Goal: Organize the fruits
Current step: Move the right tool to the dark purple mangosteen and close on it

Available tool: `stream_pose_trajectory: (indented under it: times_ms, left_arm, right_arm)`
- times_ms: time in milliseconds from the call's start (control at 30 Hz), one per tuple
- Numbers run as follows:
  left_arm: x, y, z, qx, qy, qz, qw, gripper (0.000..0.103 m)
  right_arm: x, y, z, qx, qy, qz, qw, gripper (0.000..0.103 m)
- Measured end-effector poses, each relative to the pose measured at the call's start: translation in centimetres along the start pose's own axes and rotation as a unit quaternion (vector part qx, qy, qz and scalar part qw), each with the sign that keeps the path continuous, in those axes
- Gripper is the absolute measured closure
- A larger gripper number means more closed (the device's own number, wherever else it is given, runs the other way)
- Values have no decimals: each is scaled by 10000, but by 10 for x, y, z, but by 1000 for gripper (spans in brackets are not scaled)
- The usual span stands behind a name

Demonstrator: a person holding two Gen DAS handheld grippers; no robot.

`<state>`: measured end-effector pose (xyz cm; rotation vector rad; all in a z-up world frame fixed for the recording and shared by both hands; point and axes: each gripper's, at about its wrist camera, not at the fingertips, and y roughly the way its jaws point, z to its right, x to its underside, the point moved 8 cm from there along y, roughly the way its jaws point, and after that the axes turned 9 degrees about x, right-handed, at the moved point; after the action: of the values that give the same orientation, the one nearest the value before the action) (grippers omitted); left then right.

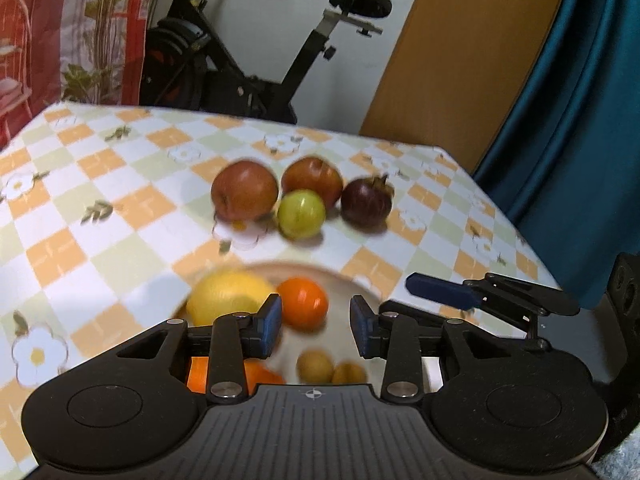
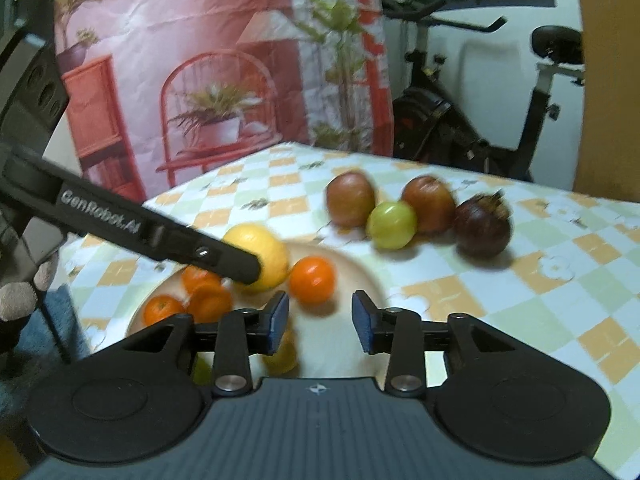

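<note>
Mid-frame in the left wrist view, the orange (image 1: 303, 302) sits on the plate (image 1: 360, 280) just beyond the left gripper (image 1: 316, 328), whose jaws stand apart, holding nothing. The right gripper (image 2: 320, 322) is likewise parted and empty above the plate. Only the right view shows three small oranges (image 2: 200, 300) at the plate's left; the apples (image 2: 350, 199) lie on the tablecloth (image 2: 520, 300) beyond.

Parted right gripper (image 2: 320, 322) jaws over plate (image 2: 360, 276) of oranges (image 2: 312, 280).
</note>
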<state>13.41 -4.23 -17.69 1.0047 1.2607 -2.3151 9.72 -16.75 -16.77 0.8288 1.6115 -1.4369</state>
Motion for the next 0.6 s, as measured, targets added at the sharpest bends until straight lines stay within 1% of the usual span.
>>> stream_pose_trajectory:
  times_ms: [67, 167, 233, 333, 433, 500, 567, 600]
  left_arm:
    - [-12, 2, 4, 43, 21, 57, 10000, 64]
    - [-31, 8, 10, 82, 70, 143, 9998, 63]
    - [-46, 14, 15, 114, 104, 188, 9997, 63]
    - [-63, 28, 20, 112, 165, 226, 9995, 63]
    - [-79, 45, 23, 108, 220, 217, 9995, 63]
    - [-89, 58, 21, 154, 145, 170, 9996, 63]
    - [-98, 73, 20, 189, -31, 111, 9998, 63]
    - [-102, 80, 19, 209, -95, 88, 9997, 62]
  right_arm:
    - [-9, 1, 16, 163, 197, 123, 9996, 61]
    - [-20, 2, 42, 376, 483, 295, 9977, 56]
    - [-27, 3, 56, 506, 559, 397, 9964, 52]
    - [-36, 9, 75, 654, 564, 475, 9951, 49]
    - [-42, 19, 92, 753, 504, 487, 9947, 45]
    - [-43, 29, 97, 759, 427, 430, 9953, 43]
    - [-44, 43, 102, 755, 339, 328, 9960, 37]
    - [-43, 49, 104, 741, 304, 283, 9964, 32]
